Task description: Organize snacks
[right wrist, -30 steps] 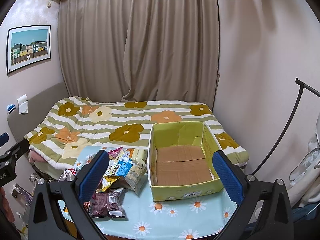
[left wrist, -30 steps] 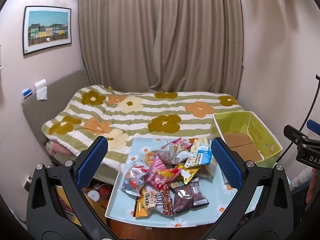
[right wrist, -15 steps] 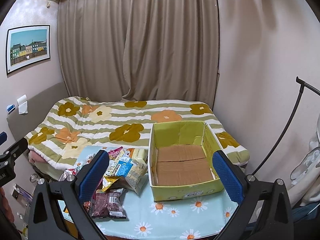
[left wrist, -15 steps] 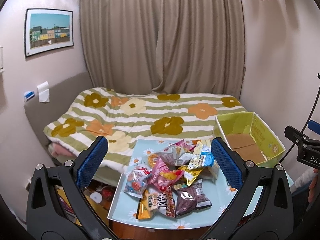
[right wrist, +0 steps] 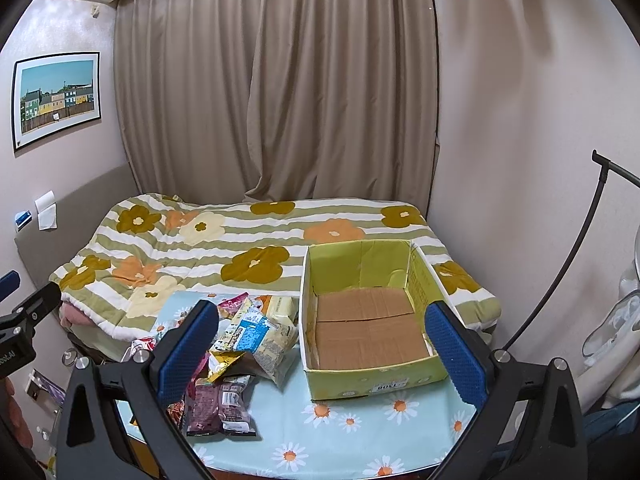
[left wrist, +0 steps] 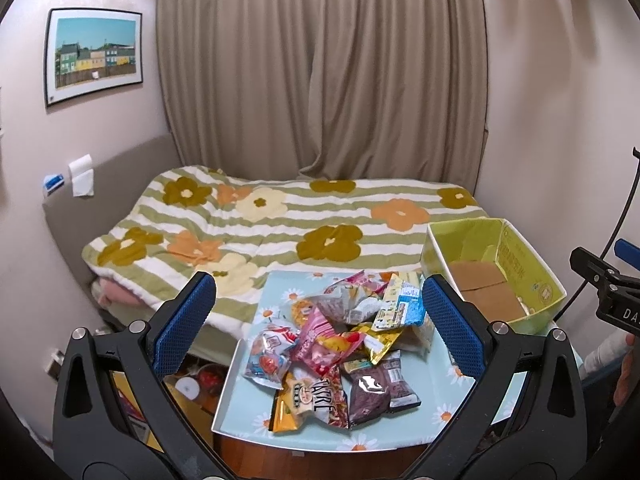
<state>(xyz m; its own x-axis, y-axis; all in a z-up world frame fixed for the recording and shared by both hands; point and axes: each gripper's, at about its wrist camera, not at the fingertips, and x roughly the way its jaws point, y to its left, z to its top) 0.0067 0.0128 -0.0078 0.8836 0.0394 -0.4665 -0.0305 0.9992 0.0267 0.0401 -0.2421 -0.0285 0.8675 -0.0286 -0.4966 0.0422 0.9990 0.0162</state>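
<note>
Jaws apart, snacks not yet touched

Left gripper [left wrist: 319, 322] and right gripper [right wrist: 322, 346]: jaws wide apart, holding nothing, above the tabletop [right wrist: 344, 436]. Snack pile [left wrist: 340, 344] heaped on tabletop, left of the empty yellow box [right wrist: 372, 312]. Packets probably light, crinkly, slippery; best pinched at a sealed edge, contents likely crushable. Left view: whole pile, box partly cut off. Right view: full box floor, pile half hidden behind a jaw.

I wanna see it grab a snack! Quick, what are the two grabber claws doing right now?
Left gripper: open, holding nothing, above the snack pile.
Right gripper: open, holding nothing, in front of the yellow box.
</note>
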